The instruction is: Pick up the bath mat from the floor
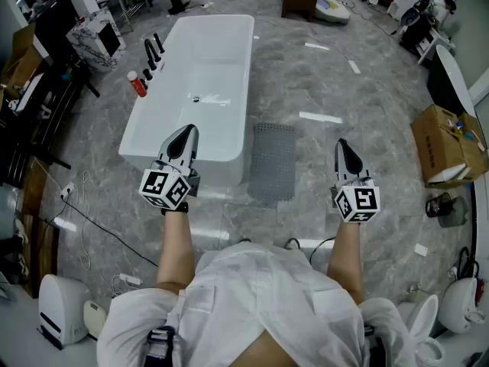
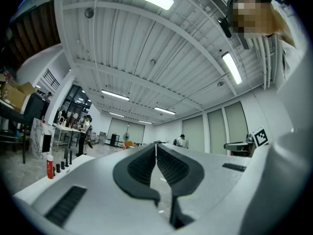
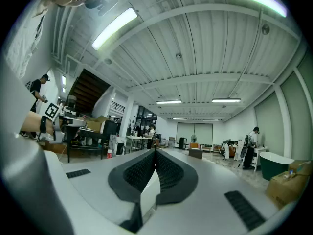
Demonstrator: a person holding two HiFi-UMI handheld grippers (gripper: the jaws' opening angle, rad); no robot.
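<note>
In the head view, the left tongs point(image 1: 186, 132) show against the near end of a white bathtub point(image 1: 229, 29), whose basin holds a drain fitting point(image 1: 196, 99). A red bottle point(image 1: 137, 84) stands on the tub's rim, beyond and left of those tongs. The grey bath mat point(image 1: 273, 159) lies flat on the floor between the left tongs and the right tongs point(image 1: 344, 145), just beside the tub. Well right of the right tongs, an open cardboard box point(image 1: 439, 140) holds small items we cannot identify.

In the left gripper view, the left tongs are clenched, pads together on nothing.

In the right gripper view, the right tongs are likewise clenched and empty.
</note>
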